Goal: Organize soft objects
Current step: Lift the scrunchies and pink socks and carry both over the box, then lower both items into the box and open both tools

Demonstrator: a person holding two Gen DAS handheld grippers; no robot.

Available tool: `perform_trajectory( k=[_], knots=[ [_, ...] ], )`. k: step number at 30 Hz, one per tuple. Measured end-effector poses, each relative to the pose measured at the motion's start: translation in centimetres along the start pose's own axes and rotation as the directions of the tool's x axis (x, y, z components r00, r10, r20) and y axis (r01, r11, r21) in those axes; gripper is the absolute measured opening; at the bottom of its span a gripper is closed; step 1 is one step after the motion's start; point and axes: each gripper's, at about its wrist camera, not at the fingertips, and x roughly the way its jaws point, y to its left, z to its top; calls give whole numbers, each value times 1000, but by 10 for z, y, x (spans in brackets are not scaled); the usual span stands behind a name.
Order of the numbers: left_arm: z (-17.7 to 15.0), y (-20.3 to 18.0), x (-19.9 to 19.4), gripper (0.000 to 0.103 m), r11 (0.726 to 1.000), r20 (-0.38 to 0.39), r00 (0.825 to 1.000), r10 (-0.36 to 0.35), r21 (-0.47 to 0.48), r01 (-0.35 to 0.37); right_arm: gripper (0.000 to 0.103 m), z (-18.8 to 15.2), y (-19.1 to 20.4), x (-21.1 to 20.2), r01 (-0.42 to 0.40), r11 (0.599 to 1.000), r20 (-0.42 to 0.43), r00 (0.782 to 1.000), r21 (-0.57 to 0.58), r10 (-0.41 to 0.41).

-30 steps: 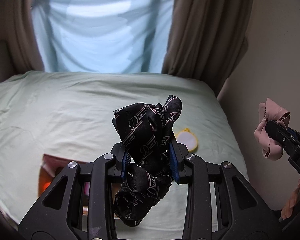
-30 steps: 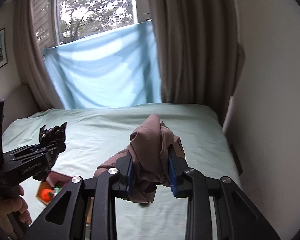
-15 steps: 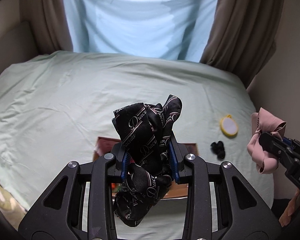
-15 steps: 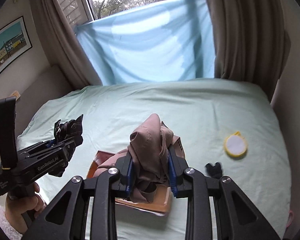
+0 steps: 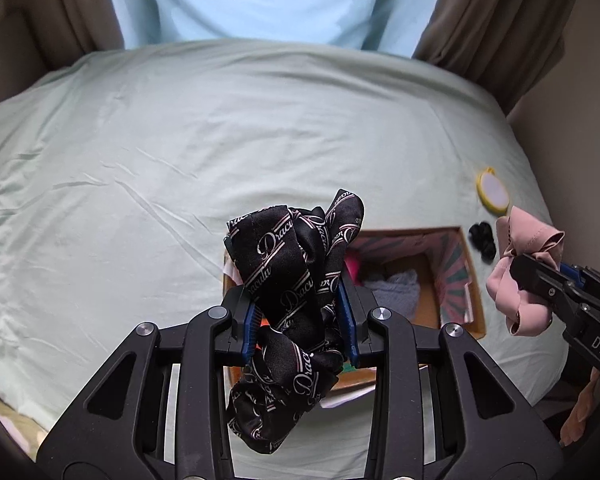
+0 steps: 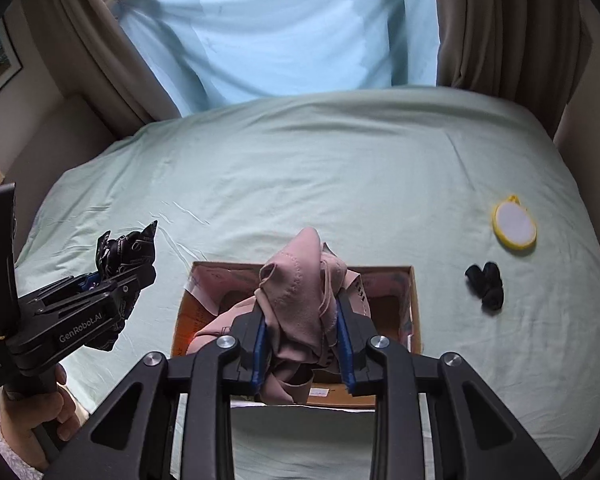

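Bed under a wrinkled pale green sheet [image 6: 340, 168], bearing an open brown cardboard box [image 6: 414, 308] near its front edge. Left gripper [image 5: 300, 312] clamped on a bunched black satin cloth with pale script lettering [image 5: 288, 276], above the box. Right gripper [image 6: 302, 340] clamped on a crumpled dusty-pink garment [image 6: 300, 292], likewise above the box. Right of the box, on the sheet: a small black fabric bundle [image 6: 485, 285], and beyond it a round yellow-rimmed pad [image 6: 514, 226].
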Motion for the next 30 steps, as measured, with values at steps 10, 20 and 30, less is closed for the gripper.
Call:
perform_trajectory(
  k=[10, 20, 30],
  knots=[
    [-8, -15, 78, 29, 996, -148, 987, -63, 57, 72, 27, -10, -10, 64, 96, 993, -124, 989, 74, -86],
    [-18, -59, 111, 29, 974, -232, 968, -94, 182, 138, 27, 0, -36, 114, 128, 988, -225, 969, 87, -106],
    [-24, -69, 124, 76, 952, -259, 962, -83, 264, 153, 32, 3, -53, 142, 118, 978, -290, 955, 170, -65]
  ],
)
